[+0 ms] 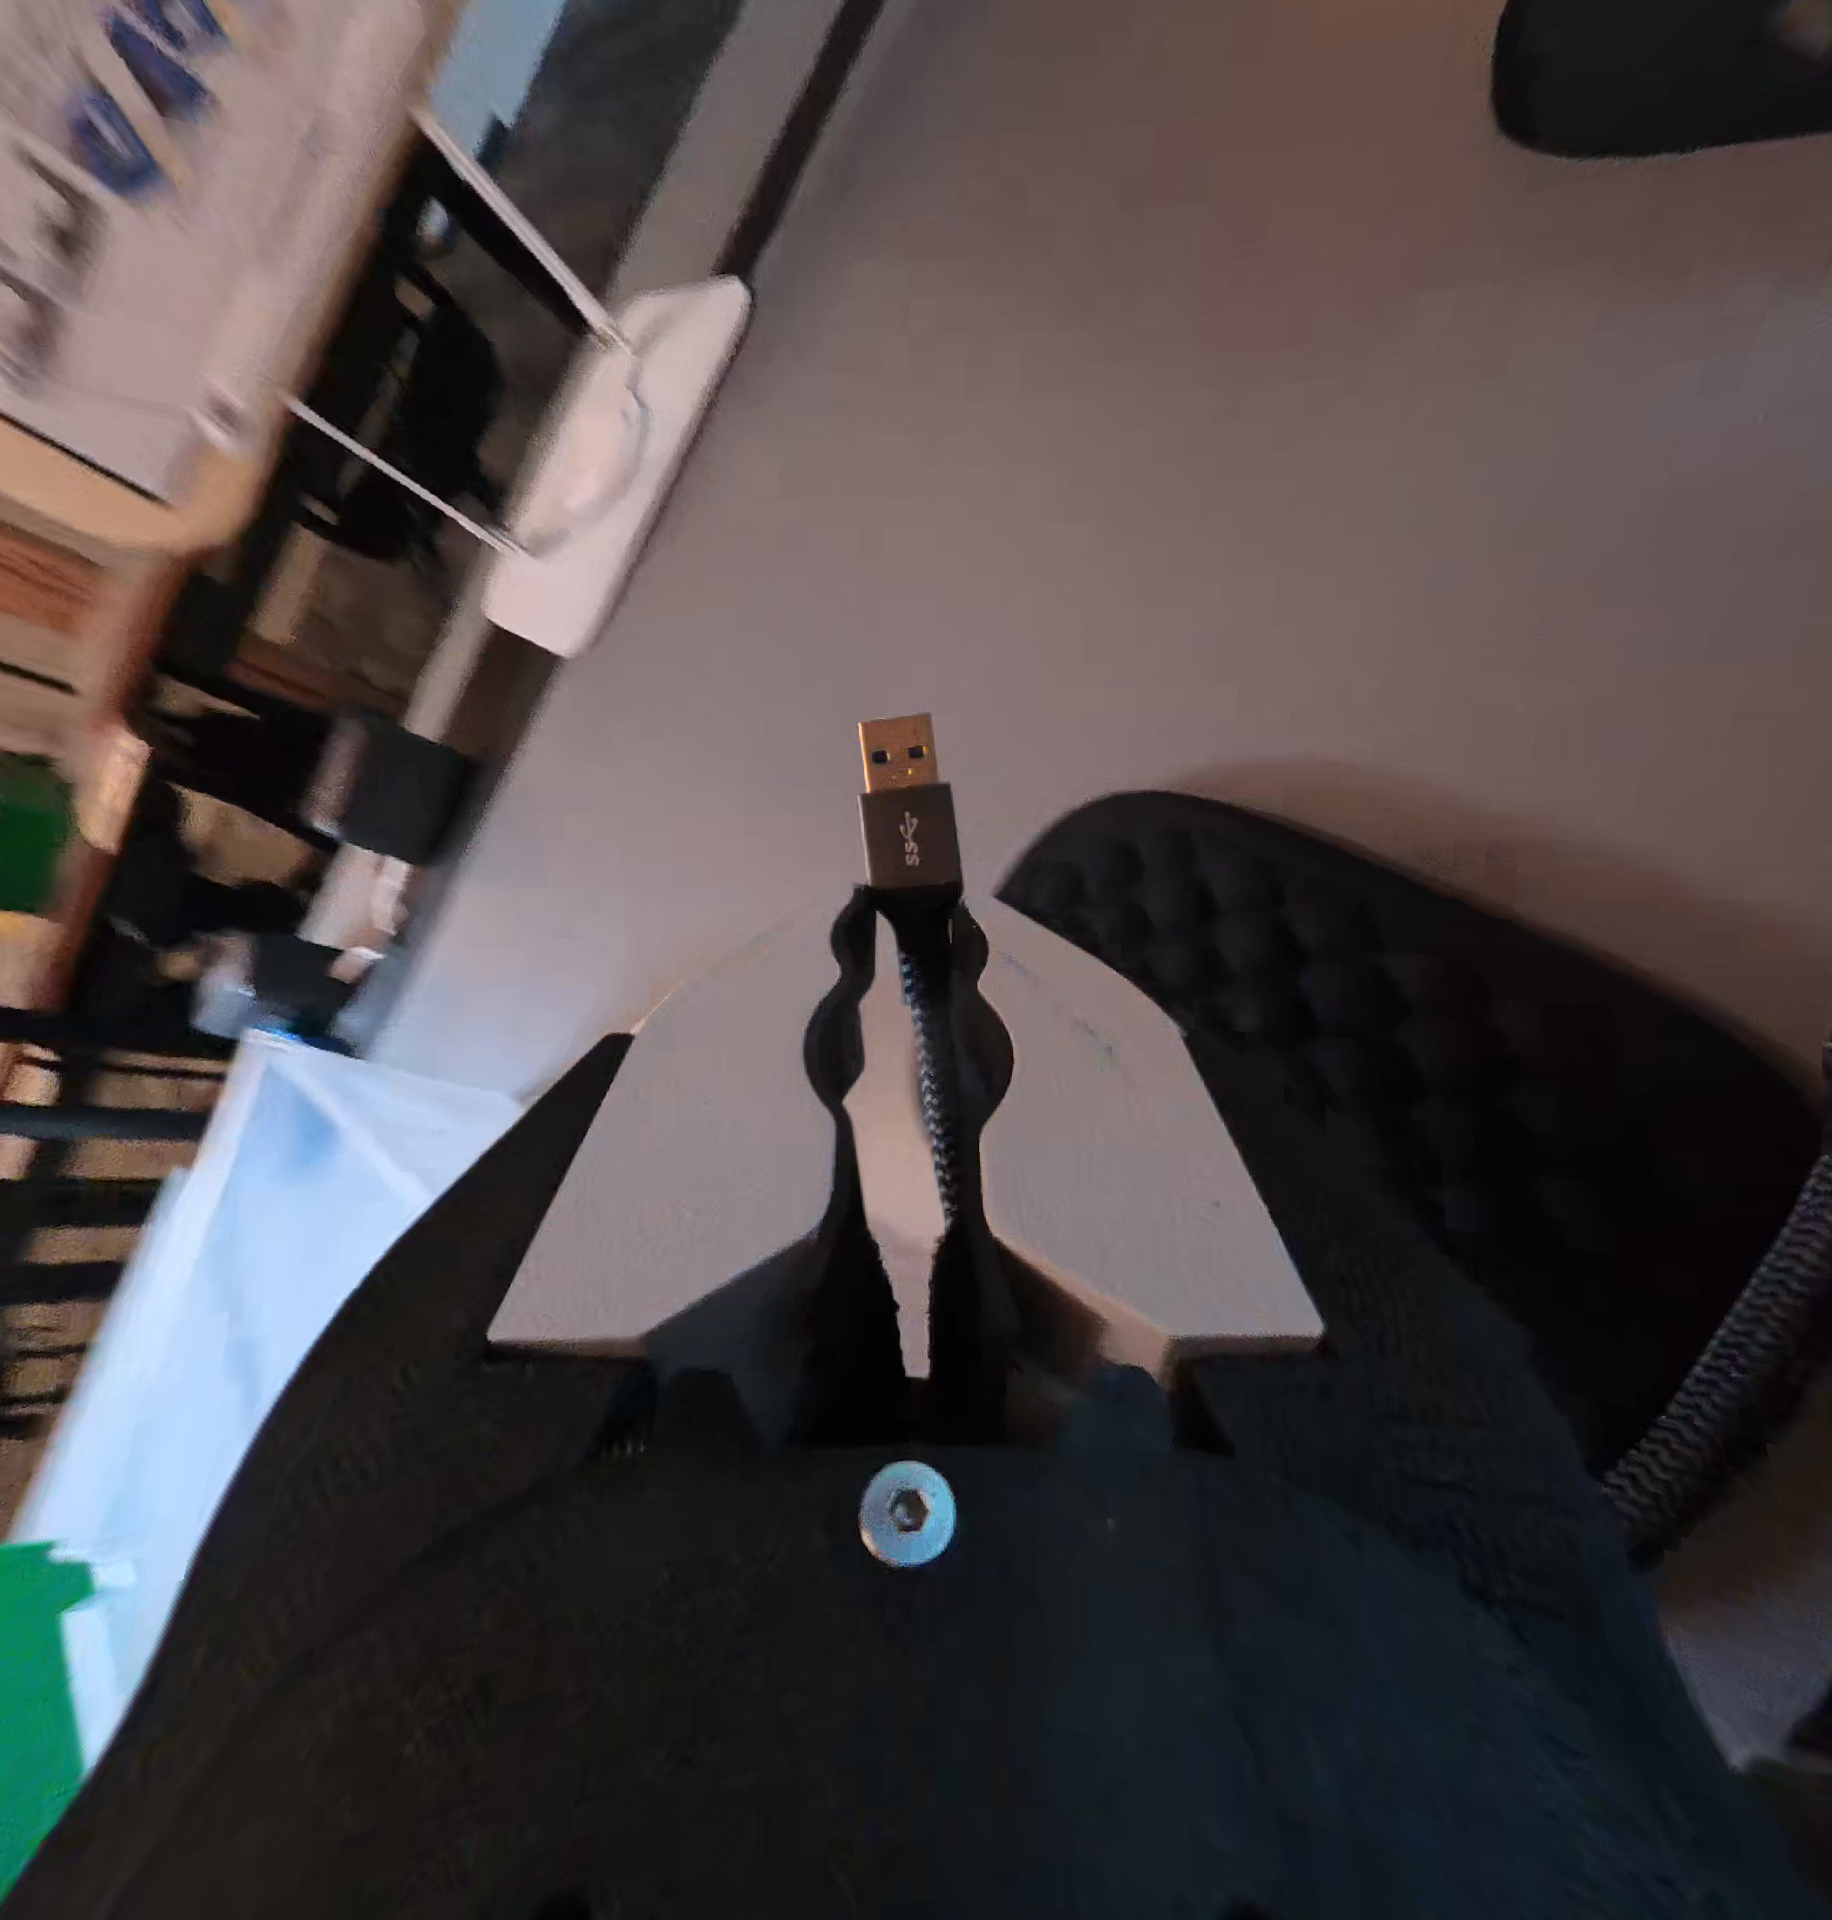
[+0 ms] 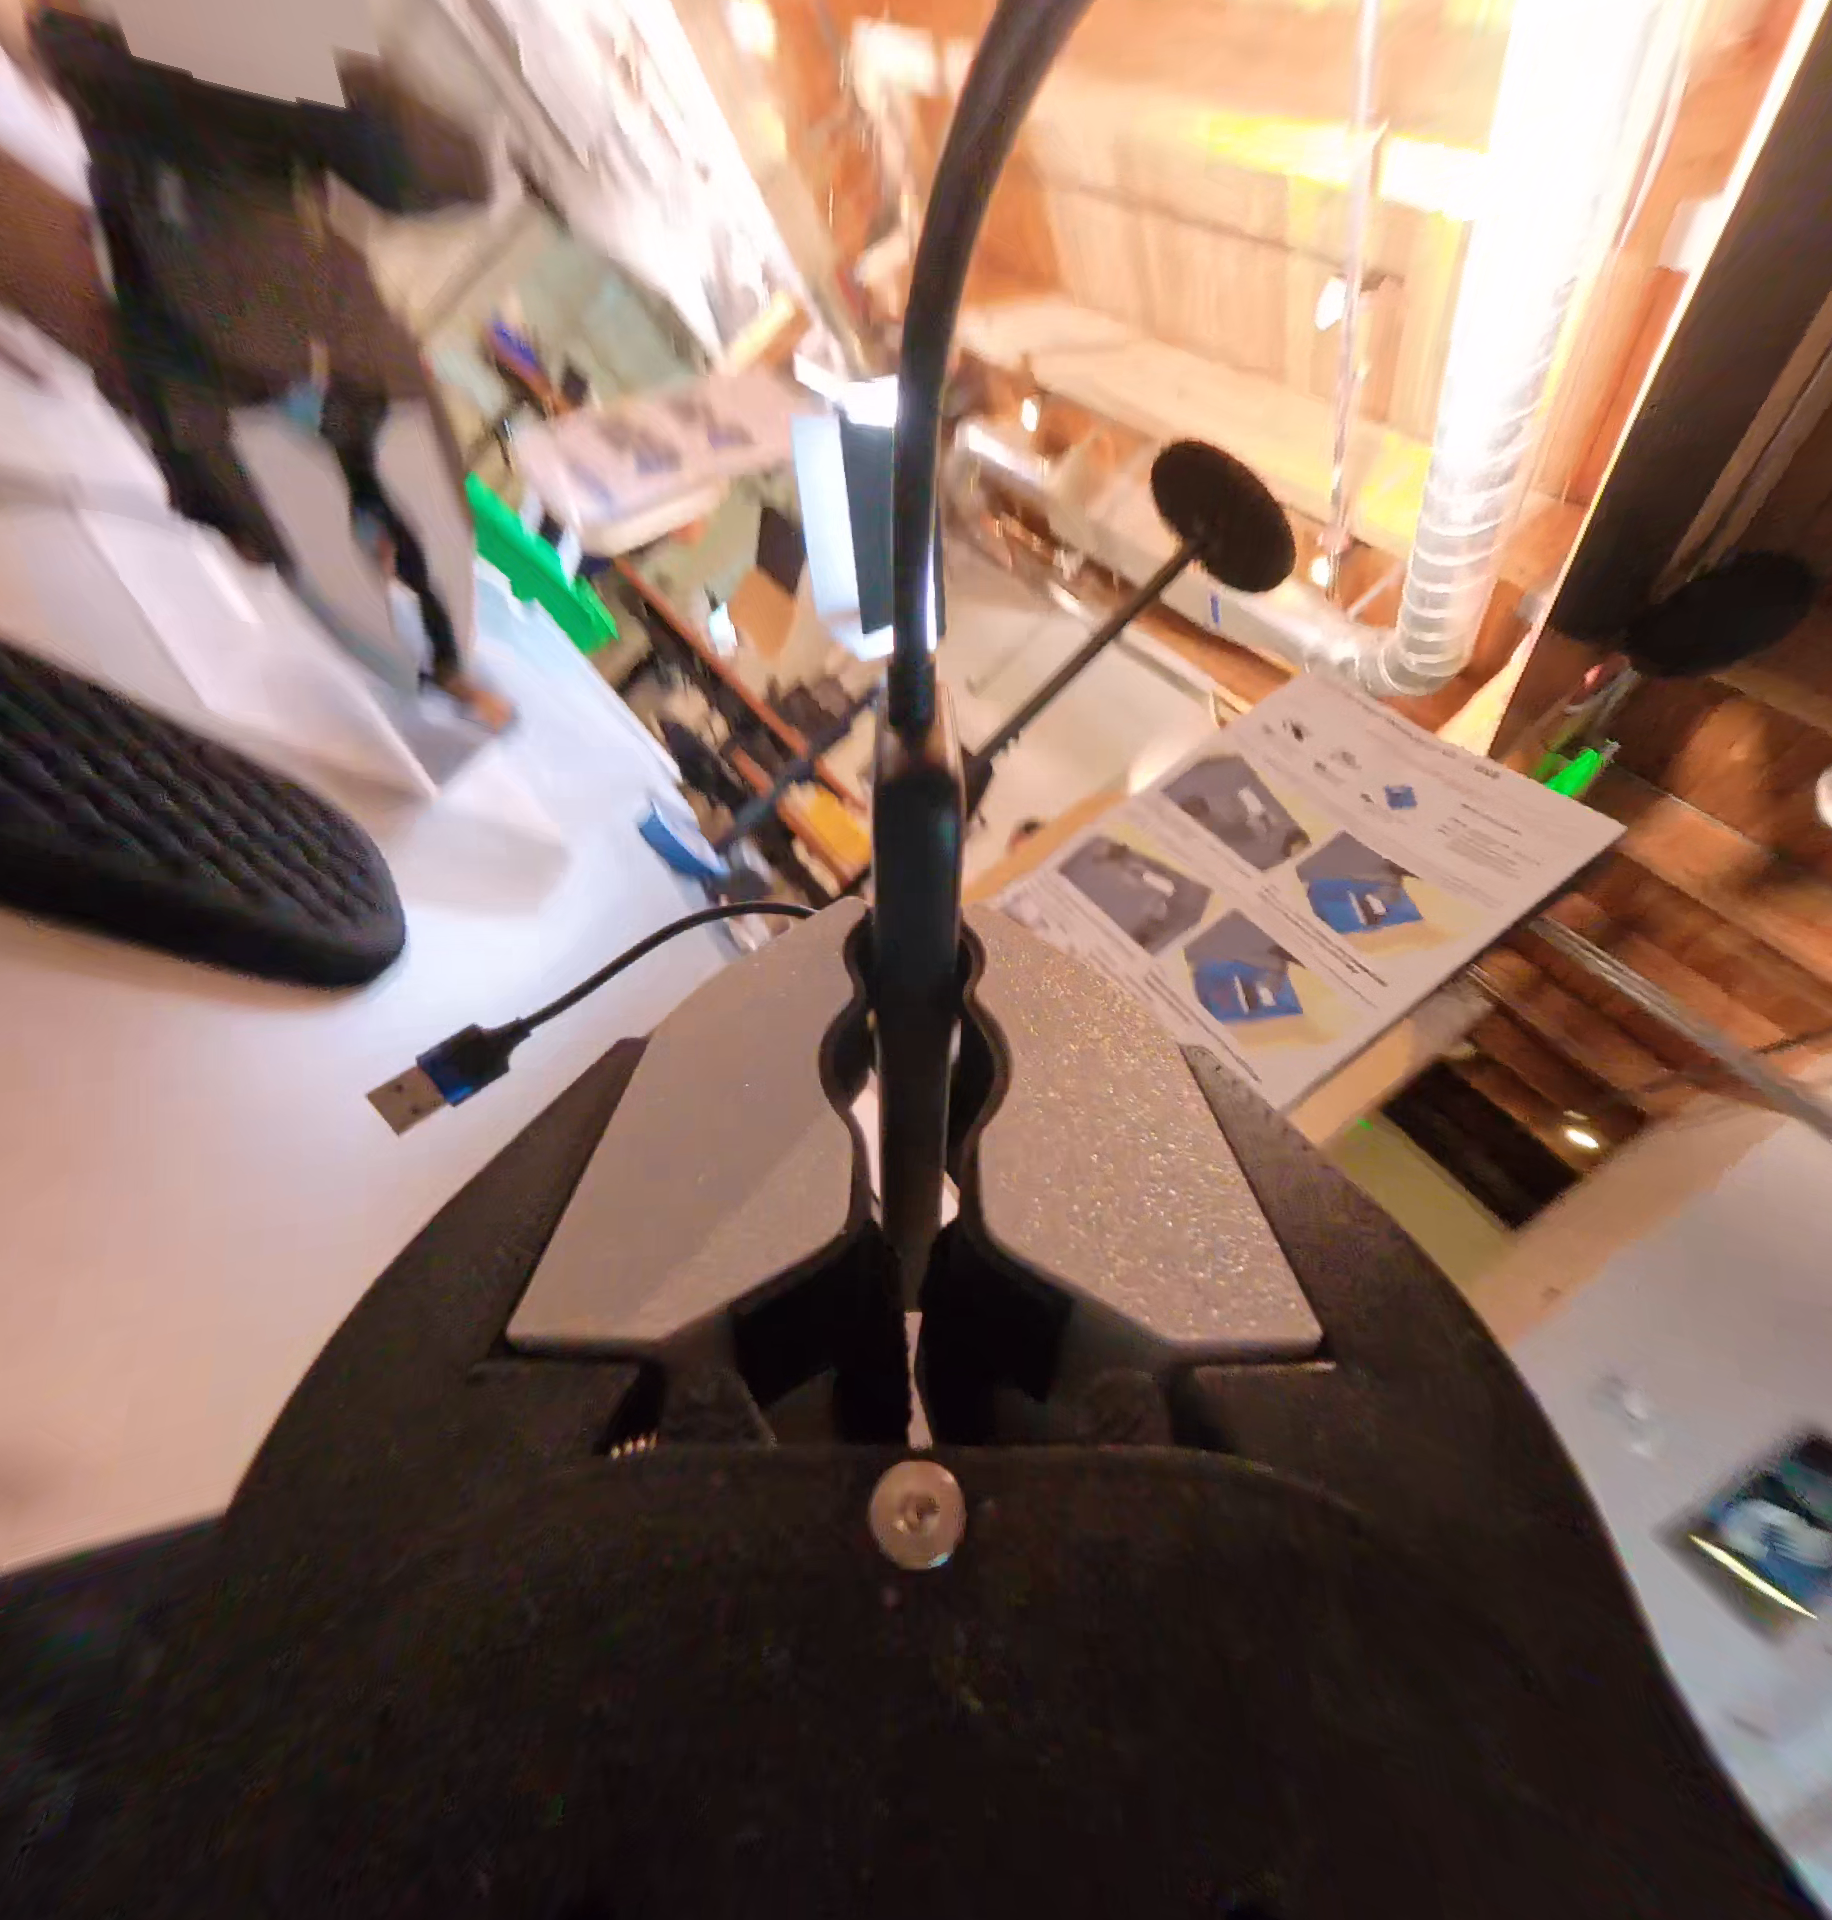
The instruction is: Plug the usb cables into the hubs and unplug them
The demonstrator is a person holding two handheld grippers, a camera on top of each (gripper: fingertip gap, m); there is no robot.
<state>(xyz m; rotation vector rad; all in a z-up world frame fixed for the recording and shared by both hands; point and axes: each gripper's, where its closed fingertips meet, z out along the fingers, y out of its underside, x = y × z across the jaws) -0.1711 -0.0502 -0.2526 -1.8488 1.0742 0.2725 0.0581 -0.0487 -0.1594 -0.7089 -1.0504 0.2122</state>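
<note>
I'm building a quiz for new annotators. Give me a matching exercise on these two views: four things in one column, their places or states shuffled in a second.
Things:
1. braided USB cable
2. slim dark hub
3. blue-collared USB plug
4. black textured pad

States:
A. lying loose on the white table
B. clamped in the right hand-held gripper
C. resting on the table, untouched
D. clamped in the left hand-held gripper, plug forward

Pairs: 1-D, 2-B, 3-A, 4-C

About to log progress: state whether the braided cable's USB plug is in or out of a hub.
Out. The USB plug juts bare past the shut left gripper.
</note>
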